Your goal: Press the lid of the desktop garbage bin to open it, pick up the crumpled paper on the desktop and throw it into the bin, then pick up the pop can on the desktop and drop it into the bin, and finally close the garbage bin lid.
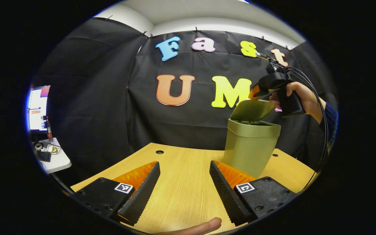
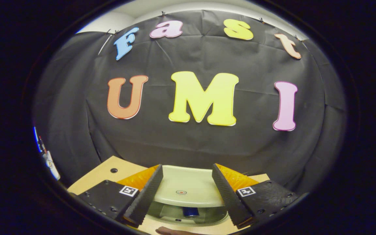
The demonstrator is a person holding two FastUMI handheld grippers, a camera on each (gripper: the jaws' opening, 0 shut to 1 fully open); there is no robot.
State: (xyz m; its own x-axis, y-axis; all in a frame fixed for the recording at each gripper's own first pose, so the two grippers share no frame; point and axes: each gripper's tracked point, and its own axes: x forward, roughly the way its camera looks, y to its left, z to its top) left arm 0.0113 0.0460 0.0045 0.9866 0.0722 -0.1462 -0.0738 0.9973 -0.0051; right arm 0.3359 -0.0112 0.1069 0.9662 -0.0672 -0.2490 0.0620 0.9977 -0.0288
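Observation:
An olive-green bin (image 1: 250, 147) stands on the wooden desk (image 1: 181, 189), right of centre in the left gripper view. Its lid (image 1: 252, 110) is tilted up, half raised. A hand holds my right gripper (image 1: 262, 90) just above and behind the lid's top edge. In the right gripper view, the right gripper (image 2: 187, 167) is open, its fingers standing either side of the lid (image 2: 186, 184). Below the lid, the bin's opening shows a blue can (image 2: 190, 211) inside. My left gripper (image 1: 184, 163) hovers open over bare desk, left of the bin, holding nothing.
A white side table (image 1: 55, 160) with a lit monitor (image 1: 38, 109) and a bottle (image 1: 49, 129) stands far left. The desk has cable holes (image 1: 159, 152) near its back edge. A fingertip (image 1: 204, 227) pokes in at the bottom.

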